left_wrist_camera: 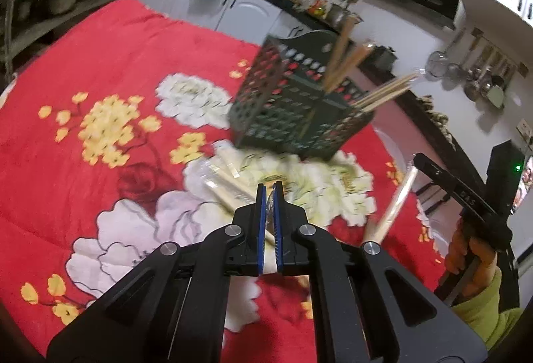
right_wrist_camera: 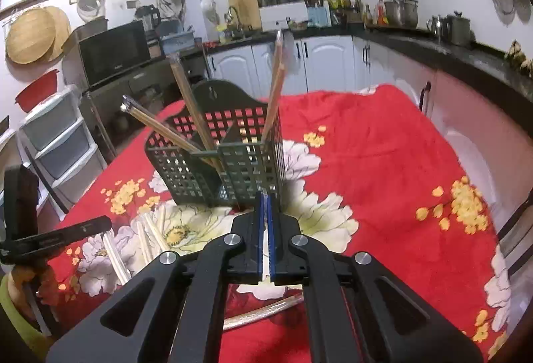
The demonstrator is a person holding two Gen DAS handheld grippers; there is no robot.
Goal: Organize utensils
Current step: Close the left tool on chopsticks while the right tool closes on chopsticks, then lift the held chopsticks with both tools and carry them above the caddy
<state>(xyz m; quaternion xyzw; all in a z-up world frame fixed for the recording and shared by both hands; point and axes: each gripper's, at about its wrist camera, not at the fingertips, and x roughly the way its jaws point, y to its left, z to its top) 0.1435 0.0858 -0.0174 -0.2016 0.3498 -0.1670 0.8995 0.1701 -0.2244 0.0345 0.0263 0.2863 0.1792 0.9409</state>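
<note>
**While both grippers pinch wrapped chopsticks: utensil stock, near to far**

Item 1 – left gripper [left_wrist_camera: 269,188]. Jaws pressed together w/ blue pads nipping a clear-wrapped chopstick pair [left_wrist_camera: 233,186]. Pack runs up-left from the pads over the cloth; its far end looks to be near or on the white flower print, contact can't be confirmed.

Item 2 – right gripper [right_wrist_camera: 266,196]. Jaws pressed together on a wrapped chopstick pack [right_wrist_camera: 265,249], a pale strip showing between the pads. In left wrist view the same pack [left_wrist_camera: 393,206] slants up-right, clear of the cloth, w/ the person's hand [left_wrist_camera: 466,249] and green sleeve behind it.

Item 3 – loose wrapped chopsticks [right_wrist_camera: 146,239]. Several packs lying on the cloth, left of right gripper, just in front of the basket.

Item 4 – red floral cloth [right_wrist_camera: 383,146]. Covers the table; carries all of the above.

Item 5 – green utensil basket [right_wrist_camera: 216,163]. Perforated, upright on cloth beyond both grippers, divided into compartments. Holds wooden chopsticks [right_wrist_camera: 190,106] leaning left in one compartment and another pair [right_wrist_camera: 274,90] nearly upright in the right-hand one.

Item 6 – bkgd. White kitchen cabinets [right_wrist_camera: 326,60] under a dark counter, microwave [right_wrist_camera: 113,53] at left.
</note>
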